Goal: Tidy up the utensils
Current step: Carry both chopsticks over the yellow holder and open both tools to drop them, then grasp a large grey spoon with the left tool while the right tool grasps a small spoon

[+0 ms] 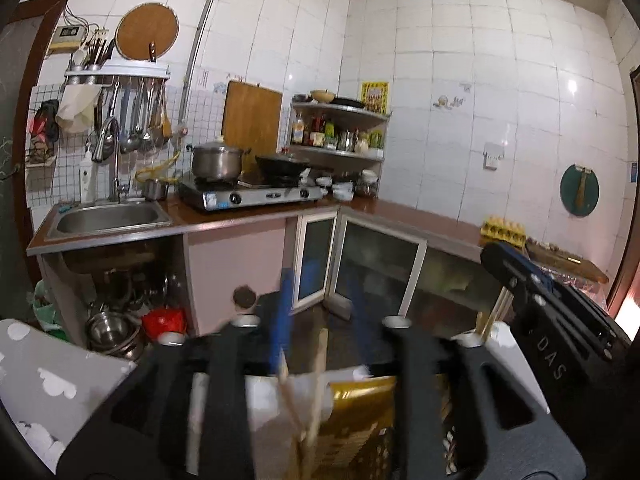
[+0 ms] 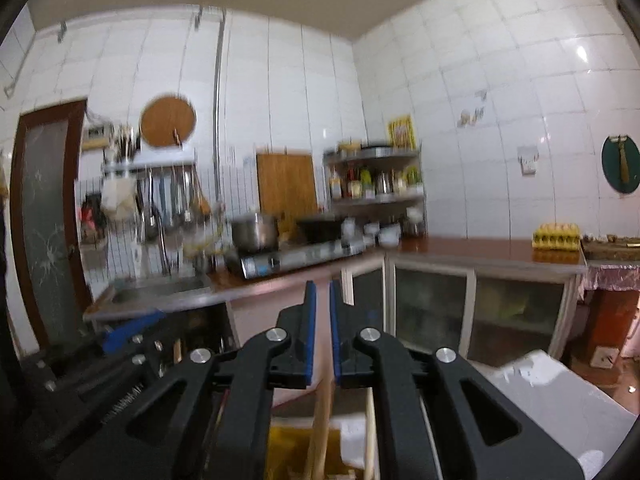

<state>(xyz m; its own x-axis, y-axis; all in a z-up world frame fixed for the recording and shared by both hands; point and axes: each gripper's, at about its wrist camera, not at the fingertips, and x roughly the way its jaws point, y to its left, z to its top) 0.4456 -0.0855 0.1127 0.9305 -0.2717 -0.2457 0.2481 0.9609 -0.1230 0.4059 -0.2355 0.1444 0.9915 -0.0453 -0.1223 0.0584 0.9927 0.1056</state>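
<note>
My left gripper [image 1: 320,300] is open, its blue-padded fingers [image 1: 282,316] apart and blurred, raised above a white holder [image 1: 272,400] with wooden sticks [image 1: 318,380] standing in it beside a gold box [image 1: 360,408]. My right gripper [image 2: 322,296] has its blue pads [image 2: 310,332] a narrow gap apart with nothing between them. Wooden sticks [image 2: 322,428] and a yellow-gold box [image 2: 292,452] show below it. The right gripper also shows in the left wrist view [image 1: 532,284], close on the right, with more sticks [image 1: 490,320] under it.
Ahead are an L-shaped kitchen counter [image 1: 248,218], a sink [image 1: 108,220], a gas stove [image 1: 252,194] with a pot and a wok, a corner shelf [image 1: 340,128] and an egg tray [image 1: 504,232]. A cloud-patterned tabletop [image 1: 52,384] lies at lower left.
</note>
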